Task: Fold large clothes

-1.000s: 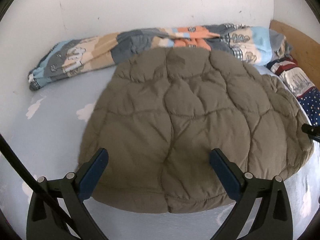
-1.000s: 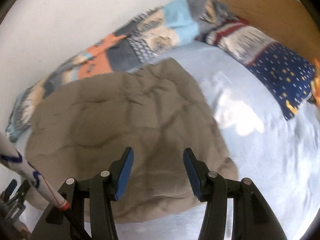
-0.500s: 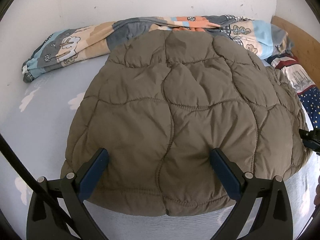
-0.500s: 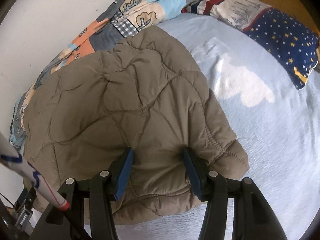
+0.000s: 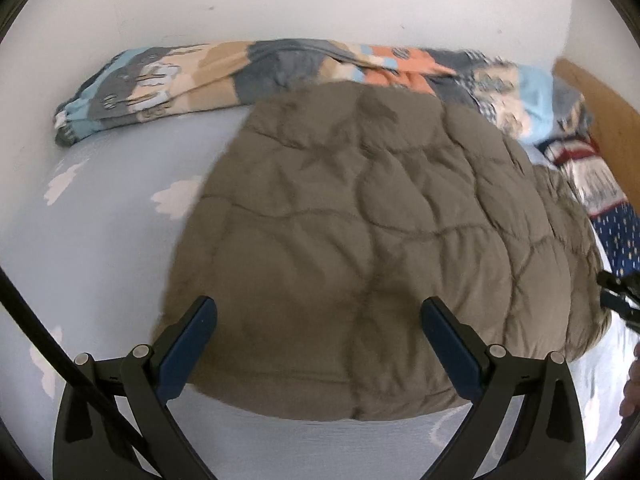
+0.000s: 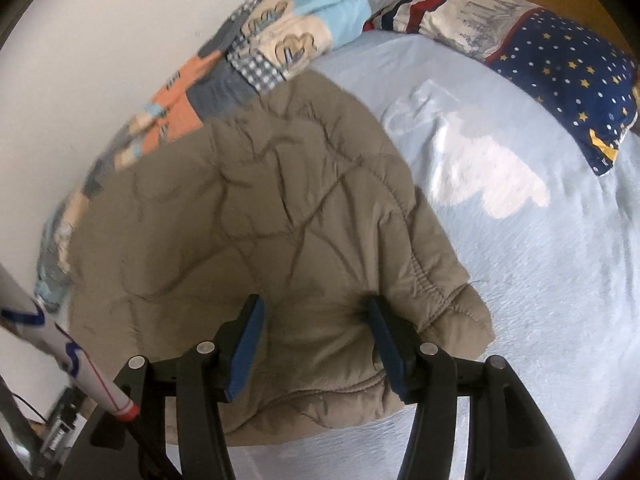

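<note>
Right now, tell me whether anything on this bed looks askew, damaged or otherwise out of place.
Nothing looks damaged or spilled. The quilted brown jacket lies folded on the light blue sheet. Its only untidy spot is the near right corner, which sticks out past the rest of the edge. The patterned blanket is loosely bunched along the wall.

The quilted jacket is showing matt, puffy stitched cloth; the bed sheet is looking like soft, finely ribbed fabric; the headboard is appearing as smooth wood.

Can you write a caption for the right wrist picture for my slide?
The right gripper presses into a puffy brown quilted jacket on a blue cloud-print bed sheet, near a starry pillow.
</note>
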Demonstrator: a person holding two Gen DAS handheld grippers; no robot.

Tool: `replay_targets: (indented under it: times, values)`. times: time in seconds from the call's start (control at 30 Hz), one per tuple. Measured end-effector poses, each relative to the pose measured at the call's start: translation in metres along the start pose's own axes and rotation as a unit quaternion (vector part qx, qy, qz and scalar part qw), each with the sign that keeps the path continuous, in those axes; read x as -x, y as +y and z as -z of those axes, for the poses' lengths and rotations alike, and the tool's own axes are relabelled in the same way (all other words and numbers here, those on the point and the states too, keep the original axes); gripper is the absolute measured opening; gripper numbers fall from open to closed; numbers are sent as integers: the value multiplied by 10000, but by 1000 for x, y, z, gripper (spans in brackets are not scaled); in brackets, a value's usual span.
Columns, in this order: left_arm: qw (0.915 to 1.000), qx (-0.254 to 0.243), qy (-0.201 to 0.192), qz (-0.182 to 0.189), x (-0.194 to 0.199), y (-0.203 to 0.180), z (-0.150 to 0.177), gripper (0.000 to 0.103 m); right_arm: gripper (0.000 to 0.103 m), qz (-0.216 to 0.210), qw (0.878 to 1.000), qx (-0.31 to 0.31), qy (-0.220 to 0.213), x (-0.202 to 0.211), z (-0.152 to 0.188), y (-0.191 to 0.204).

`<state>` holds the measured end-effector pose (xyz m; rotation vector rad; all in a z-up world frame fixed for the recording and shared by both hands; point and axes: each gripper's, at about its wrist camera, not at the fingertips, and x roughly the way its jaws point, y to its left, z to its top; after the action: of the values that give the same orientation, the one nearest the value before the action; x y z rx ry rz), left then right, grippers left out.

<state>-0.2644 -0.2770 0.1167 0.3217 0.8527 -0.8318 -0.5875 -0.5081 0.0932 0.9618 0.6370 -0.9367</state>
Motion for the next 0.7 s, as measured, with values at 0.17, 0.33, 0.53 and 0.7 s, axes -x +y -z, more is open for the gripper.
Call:
replay_targets:
  times: [0.17, 0.33, 0.53, 0.7]
  values:
    - [9976, 213, 448, -481, -18, 29, 4, 102, 59, -155, 9997, 176, -68, 8, 4, 8]
    - [9964, 198, 682, -460, -30, 32, 10, 102, 62, -85, 9976, 611, 307, -17, 18, 28]
    - [9957, 339, 831, -246, -29, 40, 3, 102, 64, -54, 9977, 538, 397, -30, 19, 26]
    - [9857, 1386, 897, 338, -18, 86, -7, 102, 64, -324, 9986, 296, 288, -5, 10, 18]
